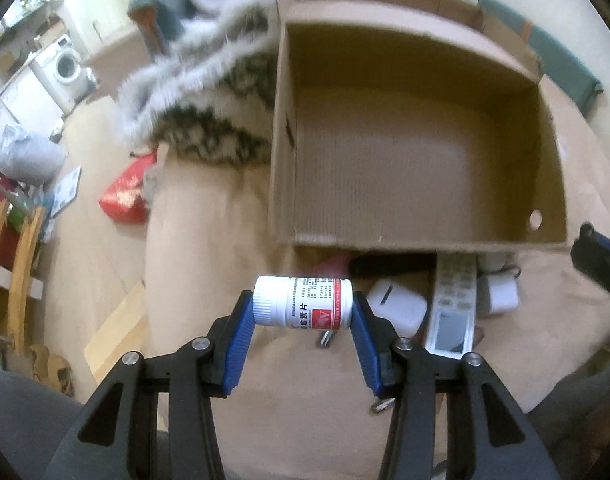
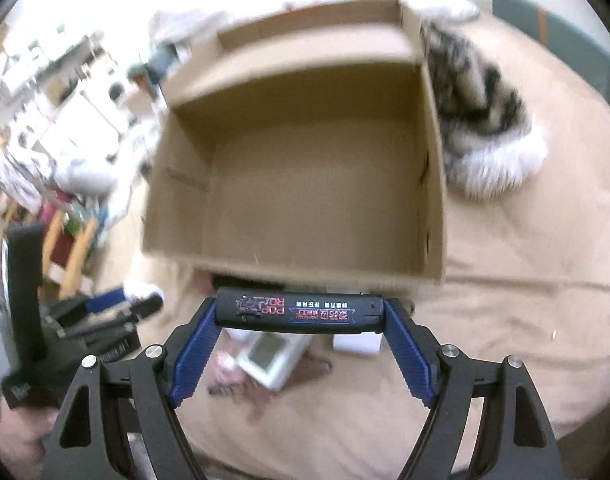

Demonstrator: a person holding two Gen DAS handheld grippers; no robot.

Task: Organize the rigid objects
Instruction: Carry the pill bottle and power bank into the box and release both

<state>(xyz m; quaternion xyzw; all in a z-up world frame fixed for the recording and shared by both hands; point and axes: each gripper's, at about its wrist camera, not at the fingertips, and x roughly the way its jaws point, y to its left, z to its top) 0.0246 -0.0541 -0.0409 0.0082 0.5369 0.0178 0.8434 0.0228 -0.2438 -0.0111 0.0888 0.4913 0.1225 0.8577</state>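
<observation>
My left gripper [image 1: 302,300] is shut on a white pill bottle [image 1: 305,308] with a red-edged label, held sideways by cap and base. In the right wrist view my right gripper [image 2: 300,312] is shut end to end on a black lighter [image 2: 297,314] with red print. Both hang above the beige cloth, just short of an open cardboard box [image 1: 283,140], whose inside is bare [image 2: 177,188]. Below the bottle lie a white earbud case [image 1: 397,312], a remote control [image 1: 453,312], a white charger [image 1: 501,296] and a key [image 1: 325,338].
A fur-trimmed patterned garment [image 1: 209,120] lies against the box's side [image 2: 489,128]. A red bag [image 1: 125,196] and wooden chair [image 1: 17,260] stand on the floor to the left. My left gripper [image 2: 121,304] shows at the left of the right wrist view.
</observation>
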